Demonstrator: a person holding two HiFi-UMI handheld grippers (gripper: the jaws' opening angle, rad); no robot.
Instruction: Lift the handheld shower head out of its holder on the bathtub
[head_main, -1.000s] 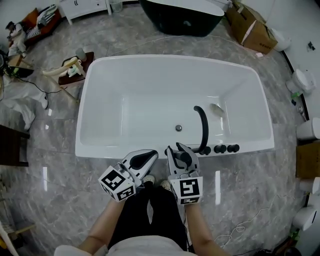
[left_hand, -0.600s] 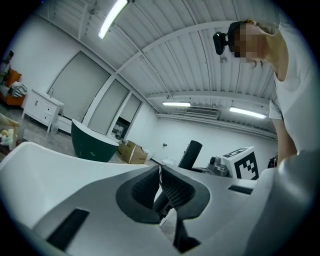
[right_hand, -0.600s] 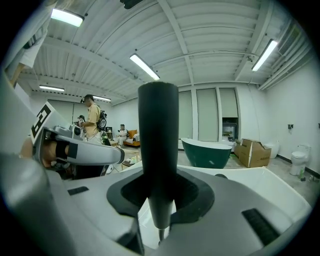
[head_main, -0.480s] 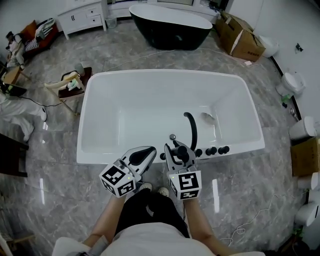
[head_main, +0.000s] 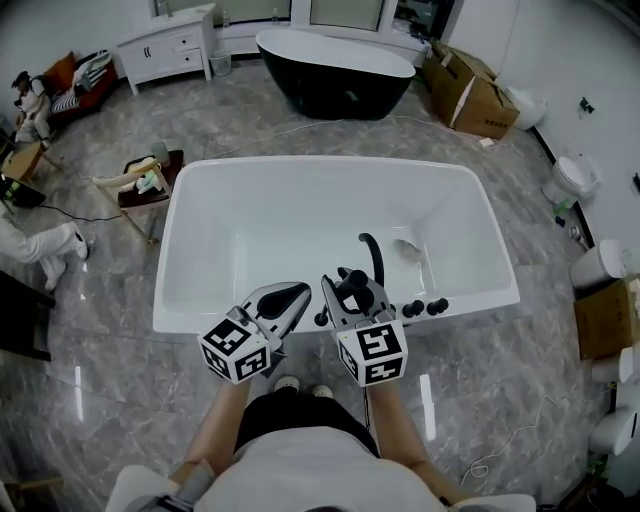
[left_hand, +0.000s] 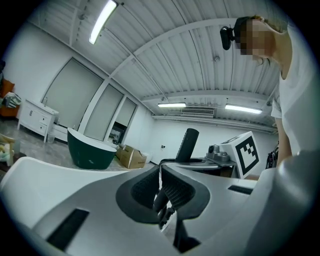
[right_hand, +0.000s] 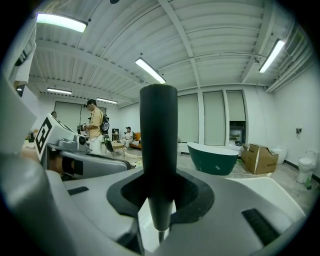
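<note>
Found shower head (right_hand: 158, 130) upright in right claw (right_hand: 159, 194), pads pressed on its handle from both sides. Placed it just above the near rim of the bathtub (head_main: 480, 300), close to the black knobs (head_main: 425, 307) and the curved spout (head_main: 374, 255). Judged it clear of its holder: saw the lower end narrowing to a thin neck with open space round it. Could not make out the holder itself. Found left claw (left_hand: 161, 192) closed on nothing, alongside the right one.

Recorded handle as a straight matte-black cylinder, smooth, without ribs or flats. Judged it rigid, metal or hard plastic, of moderate weight. Noted grip taken low, just above the taper, with most of the length standing over the pads; expected some tendency to tip or twist there. Rated the ribbed rubber pads adequate against slip on the round surface. Expected a hose at the neck to drag on any lift; hose not clearly seen. Noted tub as glossy white and hard, likely to chip under a dropped fitting. Noted floor (head_main: 120, 400) as grey marbled tile.
</note>
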